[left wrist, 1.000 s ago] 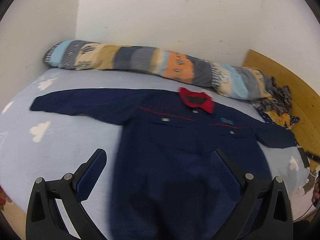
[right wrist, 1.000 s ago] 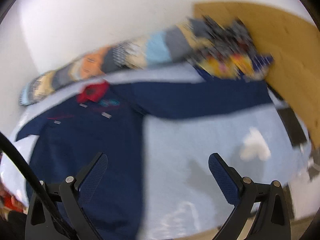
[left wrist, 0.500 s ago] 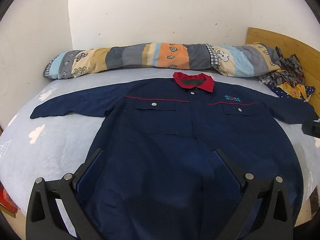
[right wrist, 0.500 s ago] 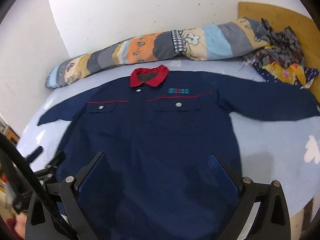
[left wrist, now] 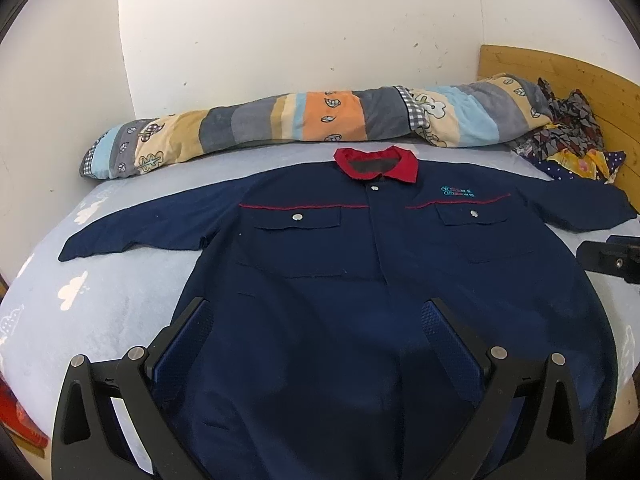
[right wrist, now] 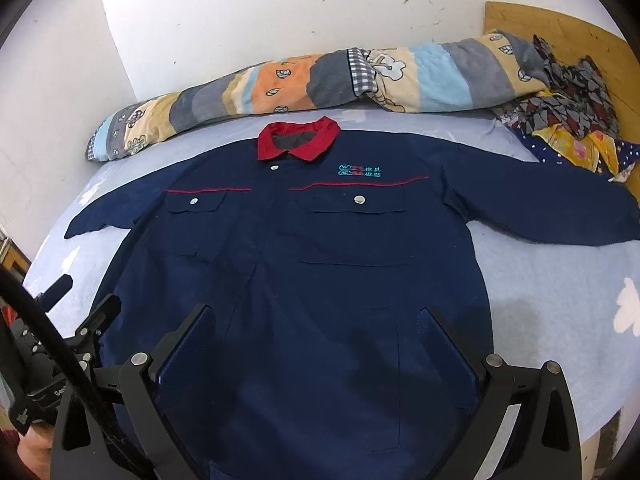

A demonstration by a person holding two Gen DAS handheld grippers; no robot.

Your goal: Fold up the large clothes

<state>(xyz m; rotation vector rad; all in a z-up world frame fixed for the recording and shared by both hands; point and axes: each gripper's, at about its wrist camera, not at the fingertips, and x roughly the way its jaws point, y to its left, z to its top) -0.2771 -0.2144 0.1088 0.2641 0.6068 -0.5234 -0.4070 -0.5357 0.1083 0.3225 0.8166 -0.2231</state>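
Observation:
A large navy work jacket [left wrist: 360,264] [right wrist: 304,248] with a red collar [left wrist: 376,164] [right wrist: 298,142] lies flat, face up, on the bed with both sleeves spread out sideways. My left gripper [left wrist: 316,332] hovers open above the jacket's lower part, nothing between its fingers. My right gripper [right wrist: 316,332] is open too, over the hem area, holding nothing. The right gripper's tip [left wrist: 612,260] pokes into the left wrist view at the right edge. The left gripper [right wrist: 76,320] shows at the lower left of the right wrist view.
A rolled striped quilt [left wrist: 320,120] [right wrist: 320,80] lies along the wall behind the collar. Crumpled patterned clothes [left wrist: 568,140] [right wrist: 568,120] sit at the back right by the wooden headboard [left wrist: 560,68]. The light blue cloud-print sheet [left wrist: 100,292] [right wrist: 560,280] shows on both sides.
Both views have swung to face the jacket squarely and settled; the right one was blurred and aimed at the right sleeve a second ago. Both grippers stay open.

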